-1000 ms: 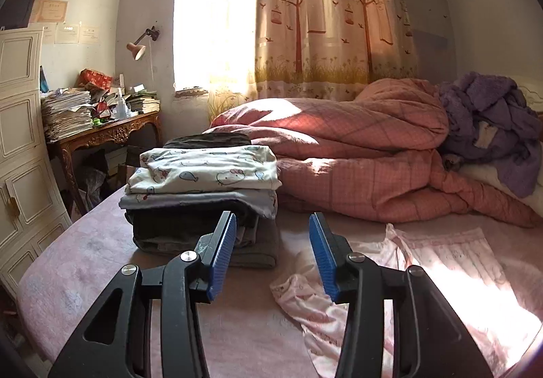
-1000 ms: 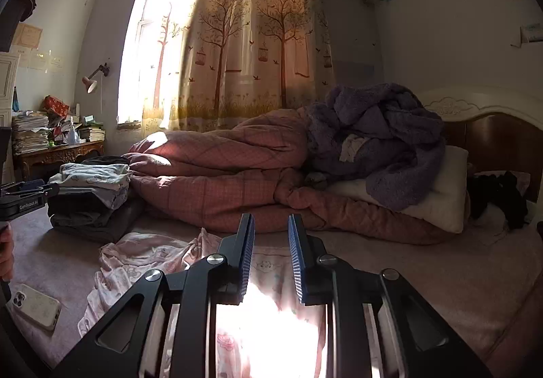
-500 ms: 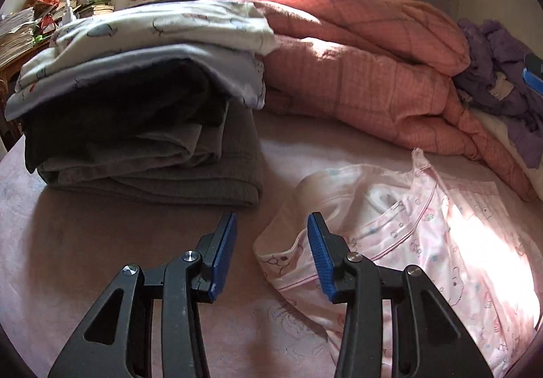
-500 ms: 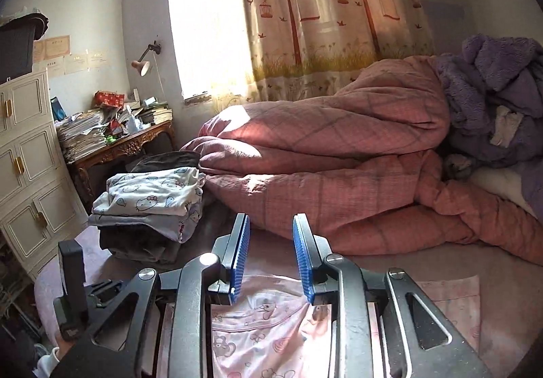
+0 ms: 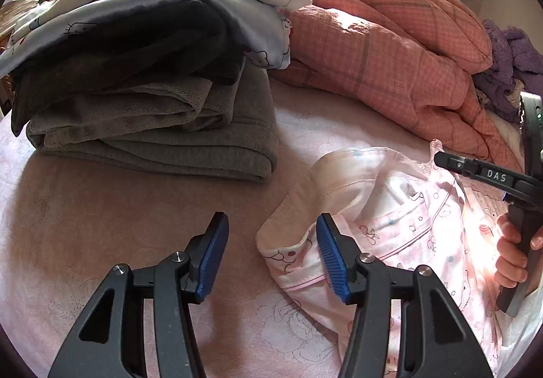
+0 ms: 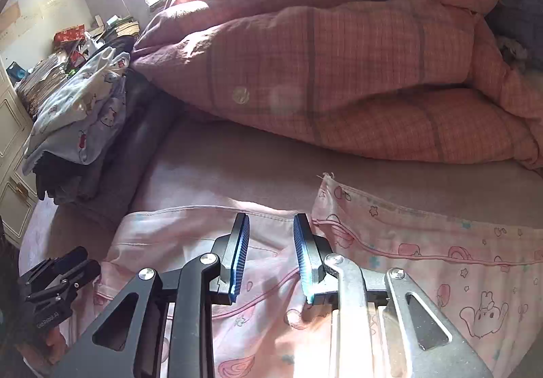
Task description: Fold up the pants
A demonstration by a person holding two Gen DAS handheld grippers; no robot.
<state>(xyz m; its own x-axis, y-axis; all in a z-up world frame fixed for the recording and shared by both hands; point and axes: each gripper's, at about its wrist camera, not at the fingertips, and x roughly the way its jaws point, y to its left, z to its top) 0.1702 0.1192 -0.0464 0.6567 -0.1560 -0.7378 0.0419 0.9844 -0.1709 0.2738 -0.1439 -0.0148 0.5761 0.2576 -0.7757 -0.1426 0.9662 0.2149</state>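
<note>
A pink sheet covers the bed and fills the lower left of the left wrist view, and a bunched pink checked quilt lies across the upper right of it and across the top of the right wrist view. A stack of folded clothes sits in the upper left of the left view, grey and black pieces under white printed ones, touching the quilt's edge. The pants, pale pink with a cartoon print, lie loose and rumpled on the sheet at the lower right of that view, near the stack but apart from it, and they spread across the bottom of the right view. The left gripper points down at the pants' edge; its jaws are opening, the right finger resting against the cloth edge, nothing pinched. The right gripper hangs just above the pants with its fingers a narrow gap apart, gripping nothing. A hand holds that gripper's handle at the right edge of the left view
</note>
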